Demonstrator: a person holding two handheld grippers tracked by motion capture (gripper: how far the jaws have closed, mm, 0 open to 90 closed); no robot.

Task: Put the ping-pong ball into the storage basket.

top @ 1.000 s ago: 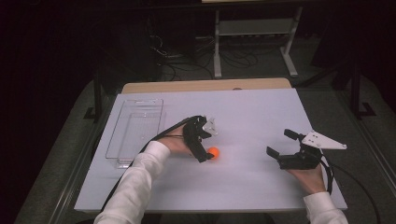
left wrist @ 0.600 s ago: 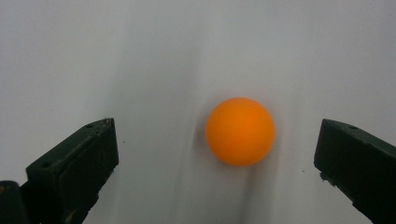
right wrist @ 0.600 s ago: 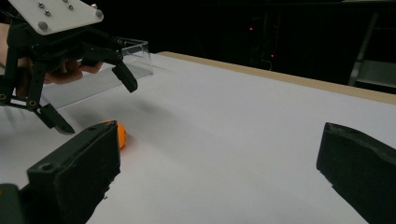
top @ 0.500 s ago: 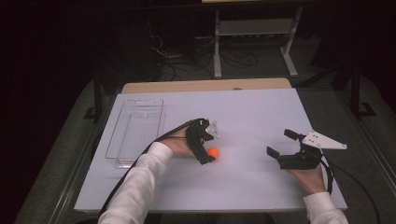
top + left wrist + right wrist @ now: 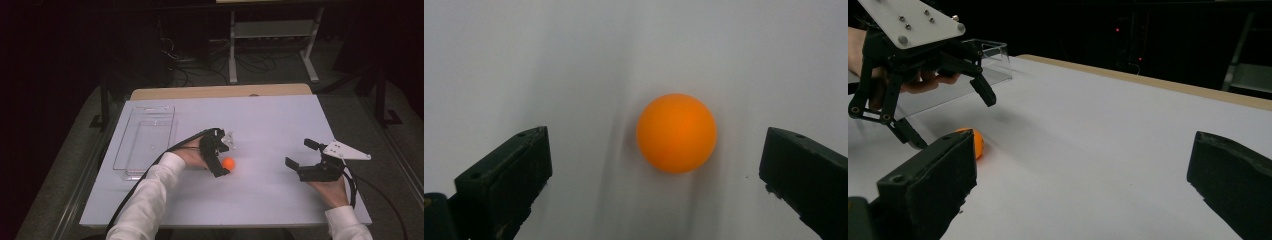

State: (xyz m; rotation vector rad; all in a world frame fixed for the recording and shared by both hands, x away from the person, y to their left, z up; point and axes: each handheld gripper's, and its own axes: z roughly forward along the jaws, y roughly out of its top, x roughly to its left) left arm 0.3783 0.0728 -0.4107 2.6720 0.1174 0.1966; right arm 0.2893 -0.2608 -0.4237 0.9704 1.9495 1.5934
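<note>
Left hand-held gripper (image 5: 223, 155): centre of the high view, jaws spread wide, poised over the orange ball (image 5: 228, 163) without touching it.
Orange ball: on the white worktop (image 5: 270, 125), centre frame; in the left gripper view it lies between the two open jaws, nearer the right-hand one.
Right hand-held gripper (image 5: 299, 156): lower right of the high view, jaws apart, holding nothing, well apart from the ball.
Clear tray (image 5: 145, 140): left of frame, on the worktop, beside the left forearm.
</note>
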